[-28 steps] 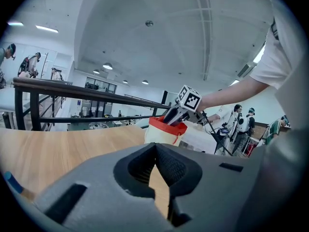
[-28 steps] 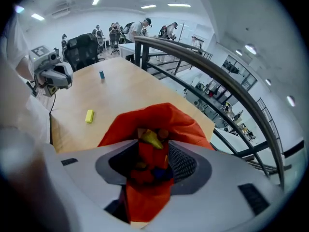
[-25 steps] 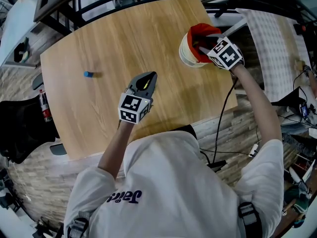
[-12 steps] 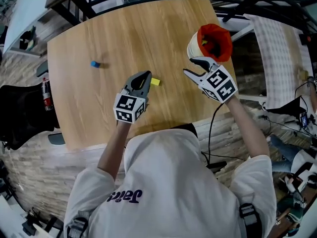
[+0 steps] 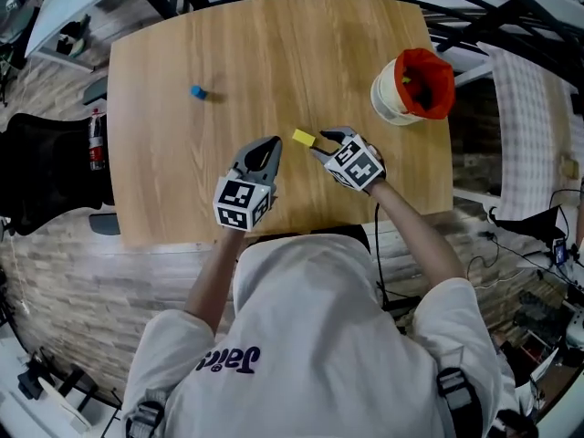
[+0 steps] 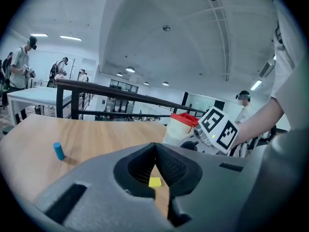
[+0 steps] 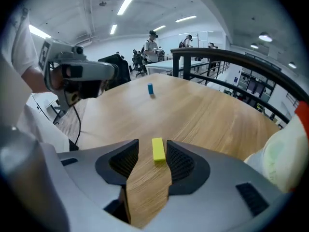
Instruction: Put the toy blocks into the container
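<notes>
A flat yellow block lies on the wooden table, and in the right gripper view it sits between the tips of my right gripper. That gripper is open, and its pads do not press on the block. My left gripper hovers just left of the block, shut with nothing in it. Through the gap under its jaws the left gripper view shows the yellow block. A small blue cylinder block stands far left. The white container with a red liner is at the right edge.
The table's near edge runs just under both grippers. A dark railing borders the far side. A black chair or bag sits left of the table. Other people stand at tables in the background.
My right gripper has come away from the container, down and to the left, and now straddles the yellow block. The left gripper has shifted only a little and stays shut.
</notes>
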The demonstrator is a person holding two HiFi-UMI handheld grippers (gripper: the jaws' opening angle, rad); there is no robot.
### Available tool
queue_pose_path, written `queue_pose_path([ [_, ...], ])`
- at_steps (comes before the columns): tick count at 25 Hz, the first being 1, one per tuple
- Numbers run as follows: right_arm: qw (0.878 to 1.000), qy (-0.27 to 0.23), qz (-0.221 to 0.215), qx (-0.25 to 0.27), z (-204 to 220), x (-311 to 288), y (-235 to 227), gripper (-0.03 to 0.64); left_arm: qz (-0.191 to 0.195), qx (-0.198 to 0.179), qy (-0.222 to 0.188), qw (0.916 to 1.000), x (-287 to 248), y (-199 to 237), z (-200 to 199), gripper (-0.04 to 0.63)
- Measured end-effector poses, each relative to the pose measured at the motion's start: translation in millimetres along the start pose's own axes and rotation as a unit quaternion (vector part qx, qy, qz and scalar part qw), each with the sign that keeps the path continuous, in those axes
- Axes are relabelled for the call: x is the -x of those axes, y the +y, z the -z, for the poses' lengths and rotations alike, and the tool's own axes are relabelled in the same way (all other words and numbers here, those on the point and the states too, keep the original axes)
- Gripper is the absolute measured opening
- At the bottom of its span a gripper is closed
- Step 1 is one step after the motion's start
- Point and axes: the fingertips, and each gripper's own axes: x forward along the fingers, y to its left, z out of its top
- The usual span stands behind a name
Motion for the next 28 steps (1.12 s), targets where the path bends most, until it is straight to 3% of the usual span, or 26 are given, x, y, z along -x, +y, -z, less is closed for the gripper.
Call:
queue_pose_path([
  [6, 0.999, 0.040, 0.012, -0.013, 25, -60, -9, 0.183, -0.012, 0.007, -0.007, 0.9999, 13, -1, 2, 0.006],
  [15, 0.996, 0.078, 0.037, 0.023, 32, -87, -17, 0.181, -0.011, 0.006, -0.005, 0.9999, 13, -9, 5, 0.006],
  [19, 0.996, 0.078, 0.040, 0.025, 32, -90, -18, 0.138, -0.004, 0.006, -0.001, 1.0000, 9, -15, 7, 0.006],
  [28, 0.998, 0.059, 0.028, 0.023, 28, -70, -17, 0.133, 0.012, 0.000, -0.001, 0.9999, -4, -21, 1, 0.006],
])
